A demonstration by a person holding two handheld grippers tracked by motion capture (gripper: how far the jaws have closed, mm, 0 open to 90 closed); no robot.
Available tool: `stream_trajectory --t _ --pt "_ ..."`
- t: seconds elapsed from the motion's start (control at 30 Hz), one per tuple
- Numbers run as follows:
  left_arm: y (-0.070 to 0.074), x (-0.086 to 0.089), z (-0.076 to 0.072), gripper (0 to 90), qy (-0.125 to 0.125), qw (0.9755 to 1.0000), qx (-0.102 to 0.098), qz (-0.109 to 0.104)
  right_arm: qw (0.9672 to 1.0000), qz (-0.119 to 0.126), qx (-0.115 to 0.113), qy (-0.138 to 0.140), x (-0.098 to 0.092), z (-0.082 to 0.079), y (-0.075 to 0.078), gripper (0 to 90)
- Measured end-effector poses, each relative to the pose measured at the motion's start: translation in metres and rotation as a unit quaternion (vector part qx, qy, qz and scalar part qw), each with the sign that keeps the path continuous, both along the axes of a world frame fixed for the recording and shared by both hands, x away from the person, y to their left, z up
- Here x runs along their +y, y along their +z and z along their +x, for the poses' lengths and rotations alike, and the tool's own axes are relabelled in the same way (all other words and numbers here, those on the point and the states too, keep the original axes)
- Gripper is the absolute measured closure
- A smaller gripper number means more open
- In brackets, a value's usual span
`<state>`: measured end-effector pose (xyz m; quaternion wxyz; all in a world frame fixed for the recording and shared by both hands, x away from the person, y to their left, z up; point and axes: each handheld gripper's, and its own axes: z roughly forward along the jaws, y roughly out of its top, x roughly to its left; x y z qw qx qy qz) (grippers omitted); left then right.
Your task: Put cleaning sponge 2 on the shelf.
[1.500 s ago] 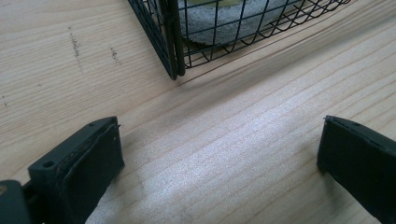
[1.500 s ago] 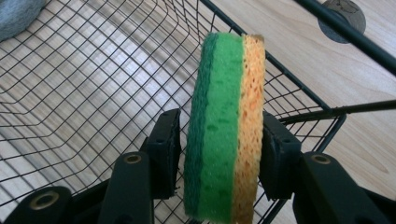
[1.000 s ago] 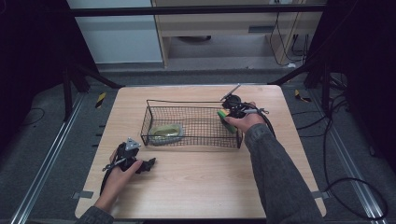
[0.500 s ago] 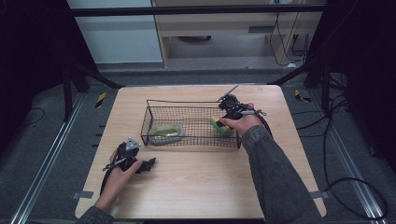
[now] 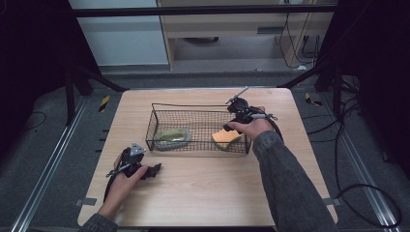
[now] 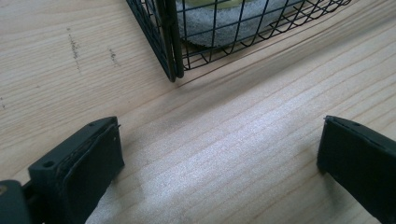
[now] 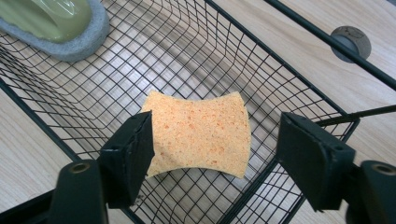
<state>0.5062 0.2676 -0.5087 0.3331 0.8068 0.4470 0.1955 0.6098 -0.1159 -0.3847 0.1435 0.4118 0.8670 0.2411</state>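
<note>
bare table [image 5: 203, 188] in front of wire basket [image 5: 193, 108], basket walls fence sponge [image 7: 201, 133] and scrubber [image 5: 172, 137], top open

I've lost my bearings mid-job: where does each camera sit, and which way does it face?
High view: above the person's side, looking forward and down at the table; both forearms show.
Left gripper view: rides the left gripper, facing the basket corner.
Right gripper view: rides the right gripper, looking down on the orange sponge.
Shared: basket and grey-green sponge.
</note>
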Motion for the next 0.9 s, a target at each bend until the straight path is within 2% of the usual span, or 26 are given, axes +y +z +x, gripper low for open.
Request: stream_trajectory --t 0.13,0.27,0.43,0.9 --pt "0.000 0.000 0.000 0.0 0.000 1.0000 0.000 0.000 0.9999 0.003 -0.010 0.000 -0.001 -0.004 0.003 21.9" --pt "0.000 0.000 0.000 0.0 0.000 1.0000 0.000 0.000 0.9993 0.008 -0.035 -0.008 -0.004 -0.009 0.008 13.9" --pt "0.000 0.000 0.000 0.0 -0.001 1.0000 0.001 0.002 0.9988 0.015 -0.045 -0.011 -0.006 -0.013 0.011 8.8" --pt "0.000 0.000 0.000 0.0 -0.001 1.0000 0.000 0.001 0.9964 0.041 -0.070 -0.024 -0.026 -0.028 0.012 6.1"
